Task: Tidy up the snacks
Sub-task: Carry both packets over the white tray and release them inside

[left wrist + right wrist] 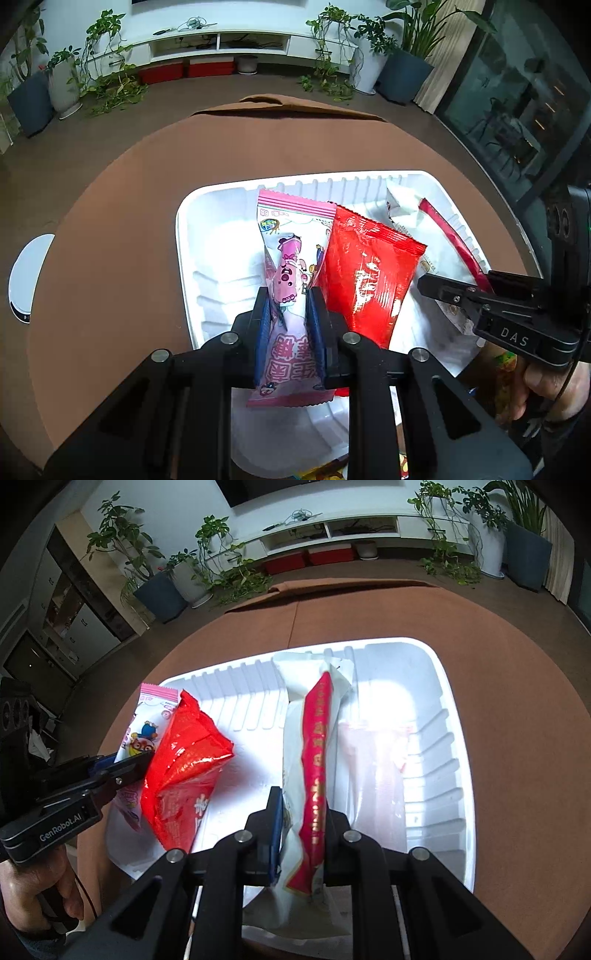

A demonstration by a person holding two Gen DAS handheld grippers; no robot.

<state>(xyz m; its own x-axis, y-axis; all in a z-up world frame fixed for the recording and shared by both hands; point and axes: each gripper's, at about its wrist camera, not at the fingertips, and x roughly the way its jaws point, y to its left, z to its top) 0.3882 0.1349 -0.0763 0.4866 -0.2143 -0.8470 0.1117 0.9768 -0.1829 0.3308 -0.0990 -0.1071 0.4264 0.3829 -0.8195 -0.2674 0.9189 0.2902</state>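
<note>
A white ribbed tray (184, 236) (454, 709) sits on a brown round table. My left gripper (287, 299) (122, 764) is shut on a pink cartoon snack packet (288, 258) (147, 716) and holds it over the tray's left part. A red snack packet (365, 269) (184, 768) lies in the tray just right of it. My right gripper (303, 805) (436, 284) is shut on a long white packet with a red stripe (314, 746) (447, 229), held over the tray's middle.
The brown table (110, 221) (517, 664) surrounds the tray. A white round object (27, 277) lies past the table's left edge. Colourful packets (506, 365) lie near my right hand. Potted plants and a white TV shelf (221, 40) stand beyond.
</note>
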